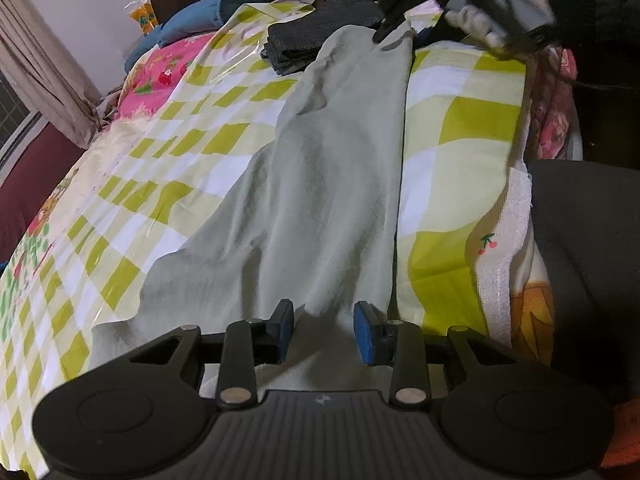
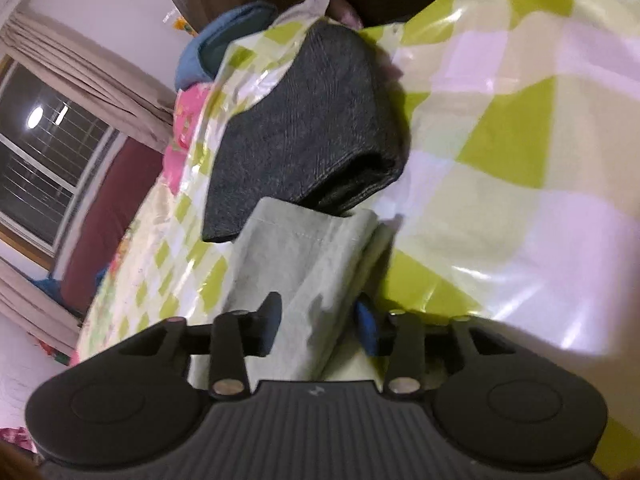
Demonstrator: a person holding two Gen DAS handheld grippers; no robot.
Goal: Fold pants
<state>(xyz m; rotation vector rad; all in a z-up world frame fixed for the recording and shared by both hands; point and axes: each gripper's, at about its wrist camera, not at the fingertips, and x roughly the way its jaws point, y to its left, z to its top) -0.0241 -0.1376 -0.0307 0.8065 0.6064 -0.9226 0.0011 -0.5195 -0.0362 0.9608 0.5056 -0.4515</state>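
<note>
Pale grey-green pants lie lengthwise on the checked sheet, one straight edge on the right. My left gripper stands over their near end. Its blue pads are apart and the cloth lies in shadow between them. At the far end a white-gloved hand holds my right gripper, blurred, by the hem. In the right wrist view the stitched hem runs between the fingers of my right gripper. That gripper is open, and a gap shows beside the right pad.
A folded dark grey garment lies just past the hem, also visible at the far end. A blue cushion sits at the bed's head. Curtain and window are on the left. A person's dark-clothed body borders the right edge.
</note>
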